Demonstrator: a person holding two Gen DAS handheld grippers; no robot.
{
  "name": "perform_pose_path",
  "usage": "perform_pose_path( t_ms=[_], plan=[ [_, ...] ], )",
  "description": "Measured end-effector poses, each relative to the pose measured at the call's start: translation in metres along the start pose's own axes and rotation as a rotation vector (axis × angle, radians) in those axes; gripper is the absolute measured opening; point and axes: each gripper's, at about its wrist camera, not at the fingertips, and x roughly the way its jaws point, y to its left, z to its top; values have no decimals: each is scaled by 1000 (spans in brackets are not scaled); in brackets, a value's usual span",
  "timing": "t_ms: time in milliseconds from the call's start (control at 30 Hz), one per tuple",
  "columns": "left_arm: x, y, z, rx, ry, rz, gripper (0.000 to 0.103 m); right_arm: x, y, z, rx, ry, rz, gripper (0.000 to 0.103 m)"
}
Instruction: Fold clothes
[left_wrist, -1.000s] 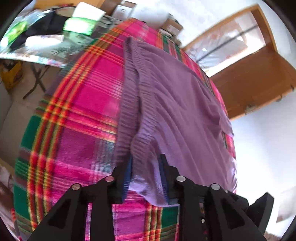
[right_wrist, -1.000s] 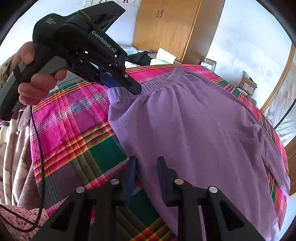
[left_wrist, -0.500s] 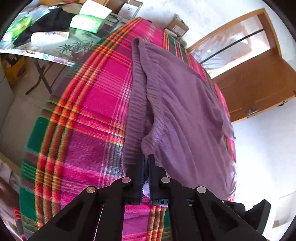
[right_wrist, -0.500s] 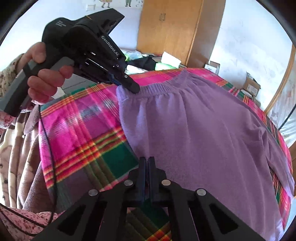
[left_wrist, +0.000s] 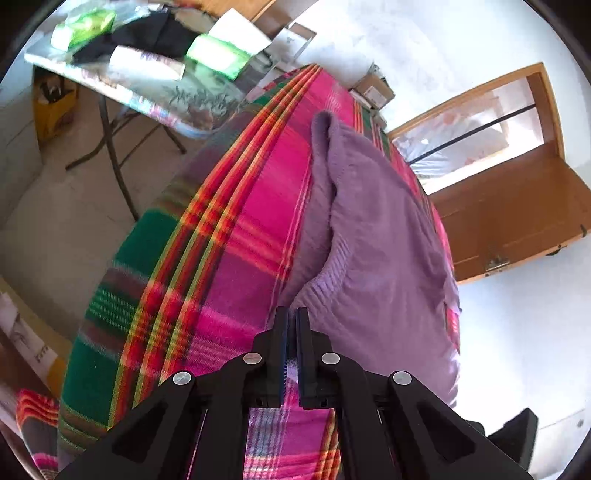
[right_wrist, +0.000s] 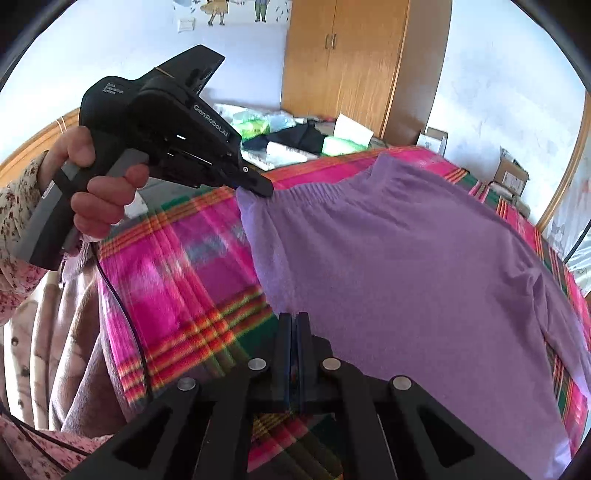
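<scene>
Now clamped: left gripper (left_wrist: 292, 325) on purple trousers' (right_wrist: 424, 266) ribbed waistband corner, lifted; right gripper (right_wrist: 293, 328) on side edge, over plaid blanket (right_wrist: 177, 266).

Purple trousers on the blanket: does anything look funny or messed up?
Nothing is torn or spilled. The purple trousers lie fairly flat on the checked blanket; only the waistband corner is pulled up, pinched by the left gripper, with the right gripper gripping the edge.

The soft purple knit pants (right_wrist: 424, 266) lie on a checked blanket (right_wrist: 177, 266) of pink, green, red and yellow stripes. The person's sleeve (right_wrist: 14, 206) has tiny flowers.
</scene>
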Motion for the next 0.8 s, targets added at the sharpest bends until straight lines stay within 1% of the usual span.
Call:
perform_pose_path(
  t_ms=[100, 133, 167, 200, 300, 400, 533, 567, 667, 700, 733, 800],
  plan=[
    [-11, -7, 8, 31, -50, 22, 3, 8, 4, 0, 15, 16, 17, 3],
    [-15, -6, 8, 32, -67, 44, 0, 10, 6, -1, 13, 22, 31, 2],
    [-17, -2, 8, 34, -89, 87, 0, 13, 7, -3, 10, 28, 42, 2],
    [-18, 3, 8, 28, -97, 114, 0, 14, 6, -5, 14, 32, 43, 2],
    [-15, 19, 3, -58, -58, 73, 0, 15, -3, -5, 48, 33, 65, 2],
    [-19, 12, 3, -28, -87, 117, 0, 10, -7, -5, 54, 18, 71, 4],
    [-18, -5, 7, -4, -97, 120, 2, 0, -16, -5, 78, -10, 100, 5],
    [-18, -12, 6, 13, -101, 122, 6, -5, -19, -6, 88, -18, 109, 5],
    [-19, -31, 5, 61, -111, 131, 12, -20, -34, -8, 132, -49, 127, 9],
    [-17, -40, 4, 72, -110, 137, 14, -24, -39, -9, 147, -60, 120, 13],
    [-14, -47, 3, 83, -108, 139, 19, -28, -46, -11, 160, -66, 107, 15],
    [-10, -59, 0, 93, -100, 122, 21, -35, -64, -20, 199, -72, 74, 20]
  ],
)
